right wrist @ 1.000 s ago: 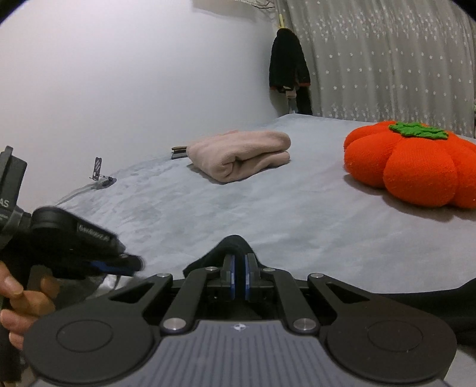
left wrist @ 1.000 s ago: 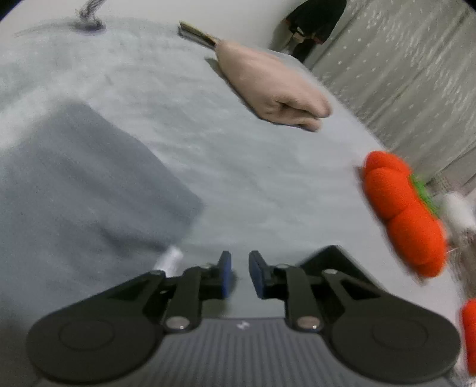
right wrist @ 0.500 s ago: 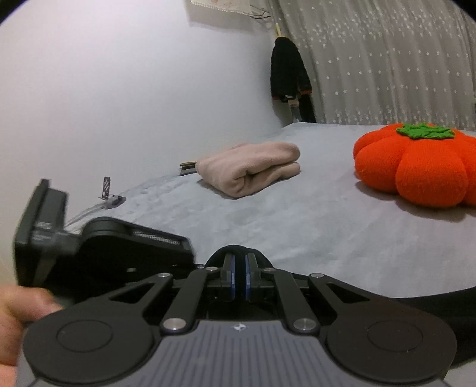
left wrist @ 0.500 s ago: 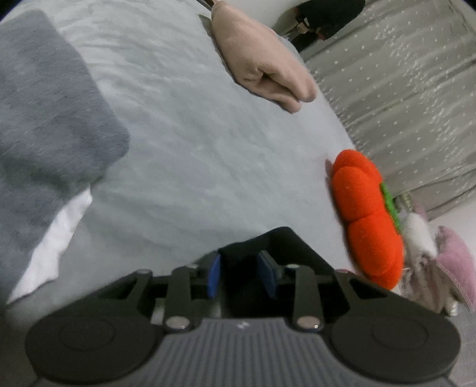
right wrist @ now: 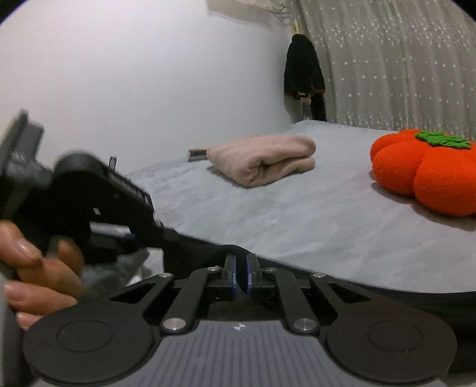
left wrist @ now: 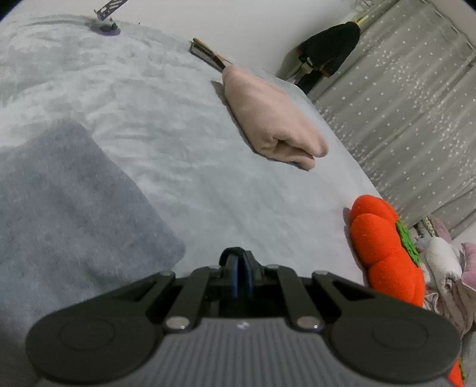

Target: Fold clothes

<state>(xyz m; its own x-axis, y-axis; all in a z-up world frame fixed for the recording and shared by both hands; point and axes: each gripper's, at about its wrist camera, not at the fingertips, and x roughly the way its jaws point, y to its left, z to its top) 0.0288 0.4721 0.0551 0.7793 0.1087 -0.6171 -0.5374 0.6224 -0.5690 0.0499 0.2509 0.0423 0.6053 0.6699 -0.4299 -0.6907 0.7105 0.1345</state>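
Note:
A black garment (right wrist: 416, 297) lies along the near edge of the light grey bed (left wrist: 208, 184). My left gripper (left wrist: 241, 268) is shut on a fold of it, and a small black loop (left wrist: 235, 253) pokes out past the blue pads. My right gripper (right wrist: 240, 274) is shut on the same garment's edge. In the right wrist view the left gripper (right wrist: 139, 238), held by a hand (right wrist: 38, 268), sits close at the left, blurred. A folded grey garment (left wrist: 74, 208) lies left of the left gripper. A folded pink garment (left wrist: 267, 125) (right wrist: 261, 160) rests further back.
An orange pumpkin cushion (left wrist: 383, 250) (right wrist: 425, 172) sits on the bed's right side. Soft toys (left wrist: 440, 268) are piled past it. A phone stand (left wrist: 105, 18) and a flat object (left wrist: 205, 52) lie by the wall. A black coat (right wrist: 303, 68) hangs beside the starred curtain (right wrist: 401, 59).
The left gripper's jaws closed from apart onto black cloth. It dipped toward the garment, then tilted back up. In the right wrist view it came closer to the right gripper, which stayed shut.

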